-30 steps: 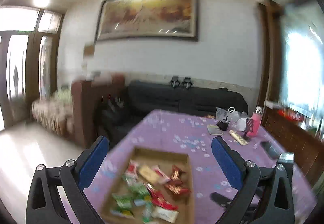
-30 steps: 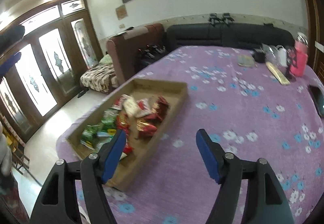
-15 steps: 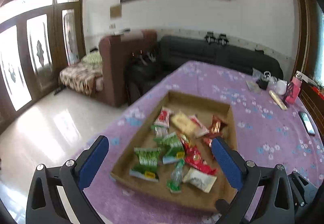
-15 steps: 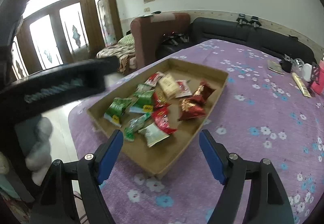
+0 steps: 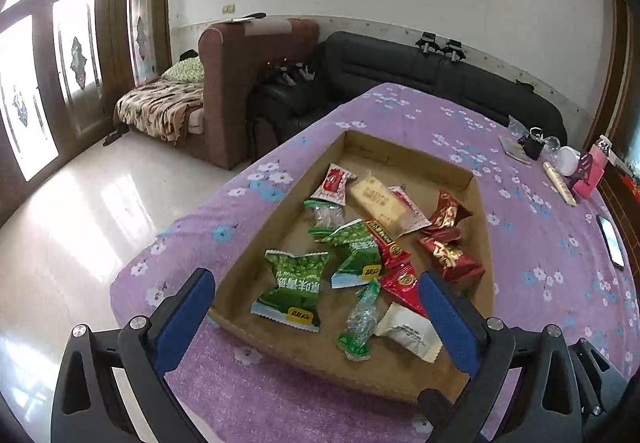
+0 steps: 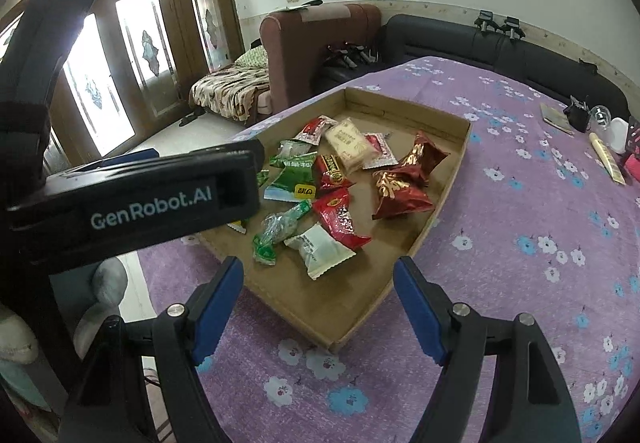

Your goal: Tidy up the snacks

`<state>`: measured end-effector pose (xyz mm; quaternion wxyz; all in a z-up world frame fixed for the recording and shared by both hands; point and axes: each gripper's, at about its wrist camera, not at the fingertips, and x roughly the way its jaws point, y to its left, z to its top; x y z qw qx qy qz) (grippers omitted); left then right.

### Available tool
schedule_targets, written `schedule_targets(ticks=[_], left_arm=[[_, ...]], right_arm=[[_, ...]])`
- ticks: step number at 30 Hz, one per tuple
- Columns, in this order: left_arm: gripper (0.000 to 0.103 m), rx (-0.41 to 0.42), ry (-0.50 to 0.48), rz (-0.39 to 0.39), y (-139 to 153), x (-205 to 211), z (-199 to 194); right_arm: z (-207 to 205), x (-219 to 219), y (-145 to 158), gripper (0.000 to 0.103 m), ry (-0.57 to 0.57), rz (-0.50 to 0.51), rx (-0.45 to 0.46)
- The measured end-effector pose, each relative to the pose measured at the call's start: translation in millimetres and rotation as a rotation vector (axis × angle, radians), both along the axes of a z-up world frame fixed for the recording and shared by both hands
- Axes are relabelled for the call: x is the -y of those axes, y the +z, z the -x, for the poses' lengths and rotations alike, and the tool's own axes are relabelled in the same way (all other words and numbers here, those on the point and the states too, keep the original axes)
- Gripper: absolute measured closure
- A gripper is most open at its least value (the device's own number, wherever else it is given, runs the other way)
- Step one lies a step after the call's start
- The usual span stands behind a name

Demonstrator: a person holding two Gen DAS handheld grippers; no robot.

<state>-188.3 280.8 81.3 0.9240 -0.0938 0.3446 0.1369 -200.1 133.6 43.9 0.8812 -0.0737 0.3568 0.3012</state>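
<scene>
A shallow cardboard tray (image 5: 404, 159) sits near the desk's (image 5: 540, 283) corner on a purple flowered cloth, with the snack packets (image 5: 360, 251) heaped loose in it: green ones toward the desk's edge, red ones toward the middle, a white one (image 6: 320, 249) at the near end. The left gripper (image 5: 316, 319) hangs over the near end of the tray, jaws wide apart and empty. The right gripper (image 6: 318, 309) hovers by the tray's near corner, jaws also spread wide with nothing between them. The packets overlap and look slippery, so a pinch could lift two at once or skid off. The tray is light, and a nudge might slide it toward the desk's edge.
</scene>
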Motion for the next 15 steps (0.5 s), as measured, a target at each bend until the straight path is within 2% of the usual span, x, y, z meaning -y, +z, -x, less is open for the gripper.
schedule_targets(ticks=[15], left_arm=[[0.000, -0.012, 0.045, 0.022, -3, -16, 2]], right_arm=[[-1, -4, -3, 0.026, 0.021, -0.003, -0.026]])
